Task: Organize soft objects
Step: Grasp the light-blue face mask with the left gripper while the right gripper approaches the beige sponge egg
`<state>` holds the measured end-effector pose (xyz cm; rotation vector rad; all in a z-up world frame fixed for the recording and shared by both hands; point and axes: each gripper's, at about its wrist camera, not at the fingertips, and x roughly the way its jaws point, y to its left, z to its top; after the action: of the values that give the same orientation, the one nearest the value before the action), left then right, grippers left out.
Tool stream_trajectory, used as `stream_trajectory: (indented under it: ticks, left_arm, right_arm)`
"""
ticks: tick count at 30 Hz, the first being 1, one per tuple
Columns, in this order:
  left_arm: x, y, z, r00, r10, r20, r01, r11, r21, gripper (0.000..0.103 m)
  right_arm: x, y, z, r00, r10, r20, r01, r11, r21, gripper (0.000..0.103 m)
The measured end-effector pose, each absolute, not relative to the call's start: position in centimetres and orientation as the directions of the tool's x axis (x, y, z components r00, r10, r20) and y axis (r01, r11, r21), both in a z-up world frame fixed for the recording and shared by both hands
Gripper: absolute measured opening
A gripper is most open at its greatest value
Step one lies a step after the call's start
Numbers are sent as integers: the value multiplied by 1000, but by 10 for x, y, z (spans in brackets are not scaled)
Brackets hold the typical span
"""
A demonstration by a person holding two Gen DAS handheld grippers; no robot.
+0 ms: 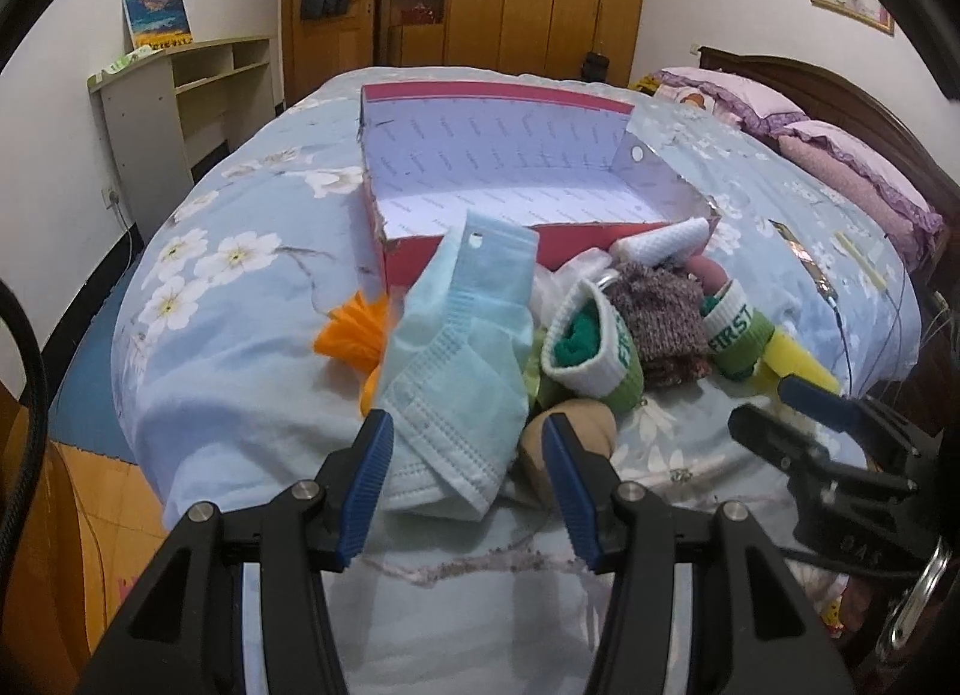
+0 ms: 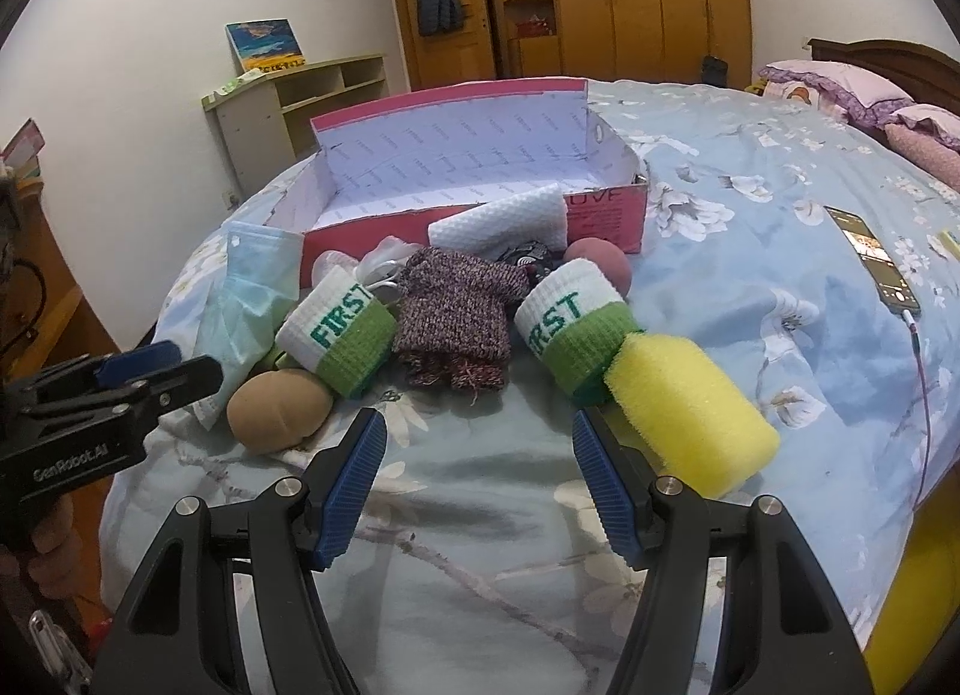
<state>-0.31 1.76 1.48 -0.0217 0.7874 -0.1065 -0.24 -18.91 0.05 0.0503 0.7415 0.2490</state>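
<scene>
A pile of soft things lies on the bed in front of an open red box (image 1: 468,251) (image 2: 606,215) with a white lining. The pile holds a light blue face mask pack (image 1: 456,371) (image 2: 249,299), two white-green "FIRST" wristbands (image 2: 342,329) (image 2: 570,323), a knitted purple piece (image 2: 456,323), a tan soft ball (image 2: 276,410), a yellow sponge (image 2: 690,407), a white towel roll (image 2: 501,227) and a reddish ball (image 2: 600,269). My left gripper (image 1: 468,431) is open, its jaws either side of the mask's near end. My right gripper (image 2: 477,431) is open and empty just before the pile.
An orange soft item (image 1: 354,329) lies left of the mask. A phone on a cable (image 2: 876,263) lies on the bed at right. Pink pillows (image 1: 840,155) are at the headboard. A shelf unit (image 1: 180,95) stands by the wall, wardrobes behind.
</scene>
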Motion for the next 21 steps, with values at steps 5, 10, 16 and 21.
stream_trajectory:
  ticks: [5, 10, 16, 21]
  left_arm:
    - [11, 17, 14, 703, -92, -705, 78, 996, -52, 54]
    - [24, 16, 11, 701, -77, -709, 79, 996, -30, 54]
    - [37, 16, 4, 683, -81, -726, 82, 996, -33, 54]
    - [41, 11, -1, 685, -67, -725, 90, 996, -7, 54]
  right_arm:
    - [-3, -187, -2, 705, 252, -663, -218, 966, 136, 67]
    - [-2, -184, -3, 695, 263, -669, -231, 963, 139, 67]
    - [-1, -181, -5, 688, 272, -673, -242, 960, 140, 67]
    - [-1, -178, -7, 679, 277, -679, -249, 958, 141, 67]
